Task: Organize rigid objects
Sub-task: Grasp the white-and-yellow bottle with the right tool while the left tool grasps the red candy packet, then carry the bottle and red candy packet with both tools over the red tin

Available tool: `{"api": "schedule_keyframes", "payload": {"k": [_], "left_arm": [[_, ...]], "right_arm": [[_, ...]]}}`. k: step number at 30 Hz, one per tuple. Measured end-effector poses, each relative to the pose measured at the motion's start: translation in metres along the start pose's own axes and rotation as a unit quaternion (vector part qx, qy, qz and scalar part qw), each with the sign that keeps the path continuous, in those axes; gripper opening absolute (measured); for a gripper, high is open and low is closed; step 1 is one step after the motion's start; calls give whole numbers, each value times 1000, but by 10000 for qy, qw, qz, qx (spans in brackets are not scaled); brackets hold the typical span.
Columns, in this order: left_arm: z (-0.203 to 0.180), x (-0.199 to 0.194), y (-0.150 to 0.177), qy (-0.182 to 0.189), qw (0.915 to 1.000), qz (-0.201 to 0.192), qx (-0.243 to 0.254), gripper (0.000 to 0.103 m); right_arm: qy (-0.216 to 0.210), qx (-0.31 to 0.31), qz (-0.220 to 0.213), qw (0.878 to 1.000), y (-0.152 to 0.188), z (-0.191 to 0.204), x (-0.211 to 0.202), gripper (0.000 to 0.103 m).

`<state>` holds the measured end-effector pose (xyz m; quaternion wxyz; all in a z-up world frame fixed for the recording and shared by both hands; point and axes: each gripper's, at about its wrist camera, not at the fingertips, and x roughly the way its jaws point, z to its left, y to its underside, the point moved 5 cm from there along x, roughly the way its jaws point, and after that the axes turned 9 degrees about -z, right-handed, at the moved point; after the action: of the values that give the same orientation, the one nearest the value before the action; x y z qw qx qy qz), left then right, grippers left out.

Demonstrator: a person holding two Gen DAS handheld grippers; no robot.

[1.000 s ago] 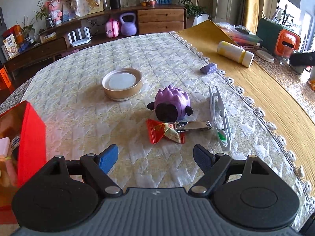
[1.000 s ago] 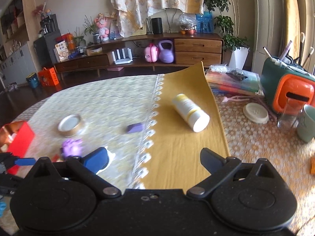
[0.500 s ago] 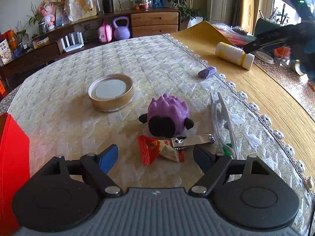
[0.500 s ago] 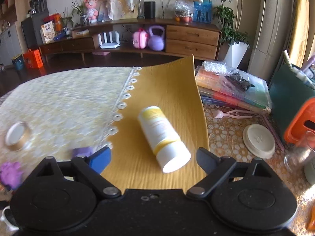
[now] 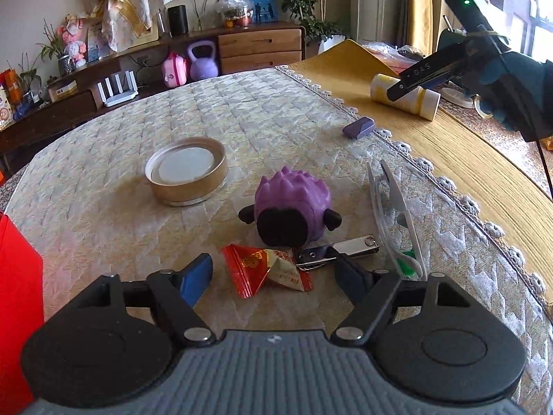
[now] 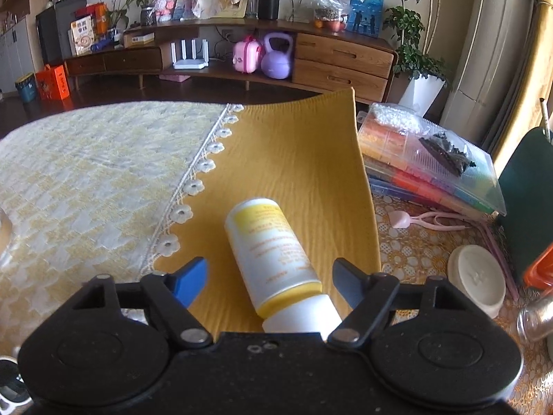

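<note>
Yellow cloth covered the right edge of the tabletop (image 6: 103, 180), and on it lay one white and yellow bottle (image 6: 276, 259), flat between the fingers of my right gripper (image 6: 269, 280); its jaws had just been closing, still clear of the bottle. My left gripper (image 5: 273, 273) had narrowed too, with one red candy wrapper (image 5: 255, 269) between its parted fingers, unpinched. Beyond it I counted one purple spiky toy (image 5: 293, 207), one nail clipper (image 5: 345, 247), one round tin lid (image 5: 186, 169), and one purple eraser (image 5: 359, 127) by the lace edge.
</note>
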<state>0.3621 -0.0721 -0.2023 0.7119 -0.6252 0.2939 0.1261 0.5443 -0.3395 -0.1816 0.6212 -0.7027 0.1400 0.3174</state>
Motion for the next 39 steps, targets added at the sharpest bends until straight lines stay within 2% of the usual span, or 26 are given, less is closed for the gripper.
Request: {"api": "schedule_keyframes", "payload": {"k": [4,8,11,14,16,21,29,39], "left_arm": [[-2,-1,0,57,10000,-59,54,66],[-3,-1,0,75,9999,-75,54,59],[-3,0,0,125,9999,-61,46,55],[-3,0,0,149,9999,-45,19,46],[-2,-1,-1,152,9999,-27,-8,36],[3,-4,-2,159,9998,36,-128,28],[10,-15,0,6,9995,112,-297,27],[19,-44,-4,-109,9986,15,-514,27]], "right_arm": [[34,10,55,10000,3,-2,5,68],[48,48,30,10000,4,-2,4,56],[92,-120,17,9999,5,2,2,53],[120,-153,-5,9998,5,6,0,50],[116,-114,-8,9999,6,8,-3,49],[80,-115,-37,9999,14,20,-16,48],[-143,142,-153,9997,23,40,-56,48],[-509,343,-383,9974,33,80,-134,48]]}}
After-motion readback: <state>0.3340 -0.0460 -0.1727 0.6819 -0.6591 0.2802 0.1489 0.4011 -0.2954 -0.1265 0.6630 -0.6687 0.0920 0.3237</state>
